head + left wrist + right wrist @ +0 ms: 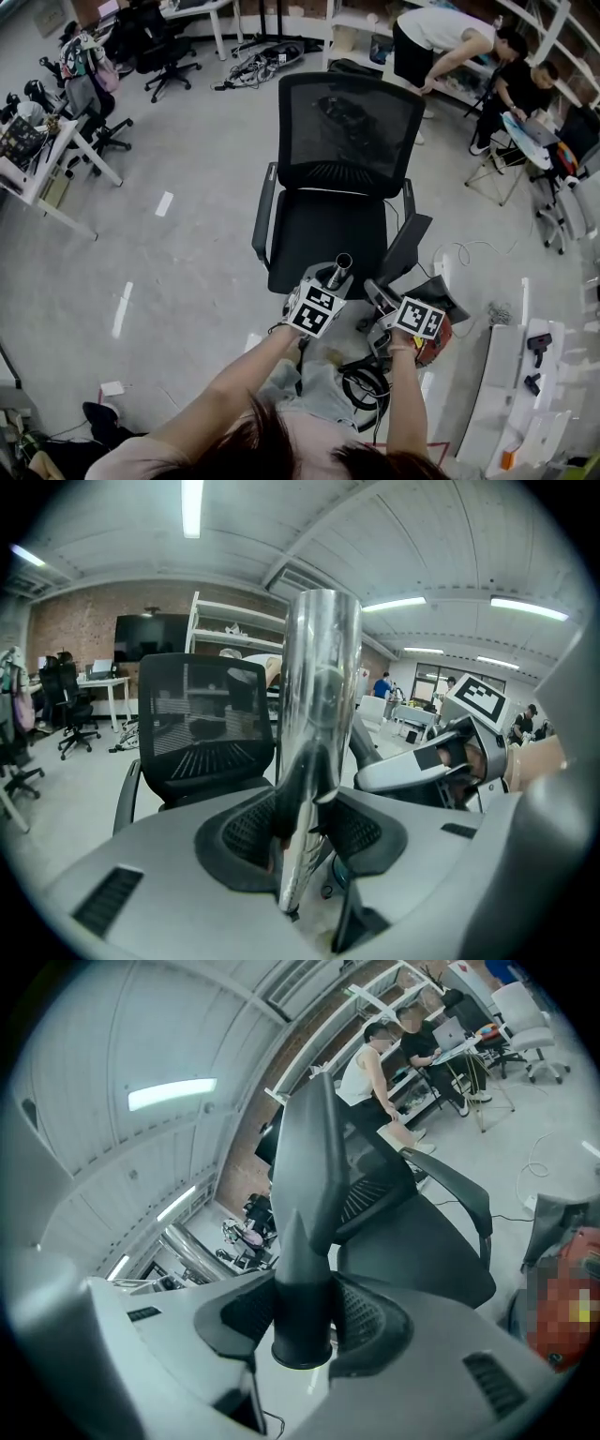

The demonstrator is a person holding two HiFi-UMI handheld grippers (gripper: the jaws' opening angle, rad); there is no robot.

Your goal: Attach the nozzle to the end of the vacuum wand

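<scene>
Wand L of nozzle, both just before chair (desk far L).

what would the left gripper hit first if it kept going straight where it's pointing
Probably the black office chair. The left gripper, shut on the chrome vacuum wand, points roughly toward the chair's backrest, so the wand's open end would arrive first. The exact line and depth are unclear.

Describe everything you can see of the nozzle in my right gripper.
The nozzle is dark grey, matte and plastic-looking. It has a round collar at the near end and narrows to a long flattened tip pointing away from the camera. The right gripper is clamped on its collar. It is not joined to the shiny metal wand.
</scene>
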